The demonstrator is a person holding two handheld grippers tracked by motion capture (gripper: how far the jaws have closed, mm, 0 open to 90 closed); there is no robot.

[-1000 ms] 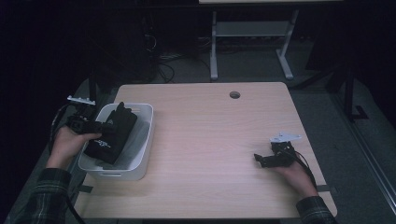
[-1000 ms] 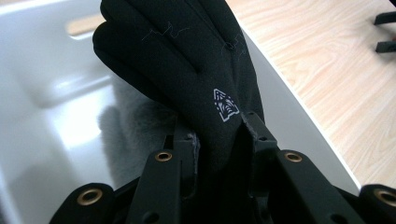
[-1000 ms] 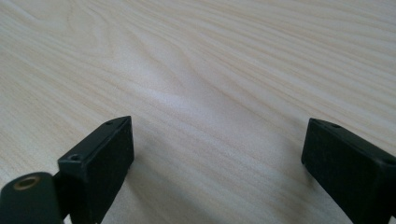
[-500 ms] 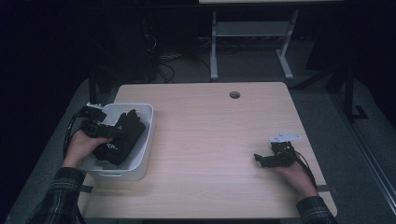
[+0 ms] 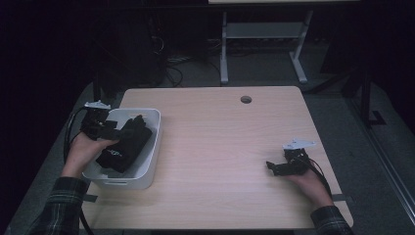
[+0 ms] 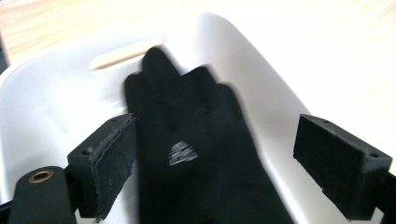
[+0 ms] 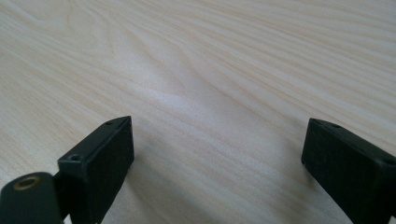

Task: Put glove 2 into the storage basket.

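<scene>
A black glove point(image 5: 125, 147) with a small white logo lies in a white plastic bin point(image 5: 152, 147) at the table's left. My left gripper point(image 5: 108, 129) hovers over the bin's left side, open, with its two jaws wide apart on either side of the glove point(image 6: 187, 130) and not touching it. The bin's white wall point(image 6: 56, 93) rises behind the glove. My right gripper point(image 5: 274, 167) rests low on the bare wooden table point(image 5: 220, 147) at the right, open, with nothing between its jaws point(image 7: 219, 172).
A round cable hole point(image 5: 245, 99) sits in the tabletop near the far edge. Beyond the table stand a white metal frame point(image 5: 262, 34) and cables on a dark floor. Light wood grain point(image 7: 196, 70) stretches ahead of the right gripper.
The left hand and its gripper have shifted a little over the bin's left side, and the glove lies lower in the bin. The right hand has not moved.
</scene>
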